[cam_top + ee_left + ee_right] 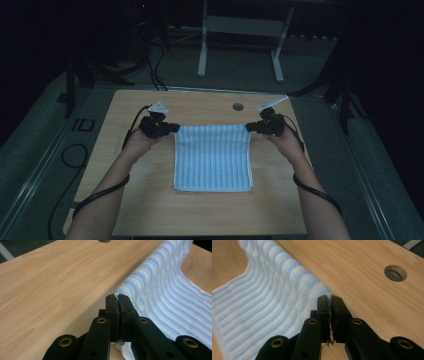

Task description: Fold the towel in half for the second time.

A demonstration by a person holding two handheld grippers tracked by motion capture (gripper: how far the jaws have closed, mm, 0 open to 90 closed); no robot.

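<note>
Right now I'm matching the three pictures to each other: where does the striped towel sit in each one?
High view: the blue-and-white striped towel lies mid-table, its far corners pinched by the left gripper and right gripper.
Left gripper view: right half, its edge rising from the shut jaws.
Right gripper view: left half, its edge running up-left from the shut jaws.
Shared landmark: the round hole in the tabletop.

Dim room, grey floor point(380, 165), white frame legs point(202, 55) beyond the wooden table point(150, 200).
</note>
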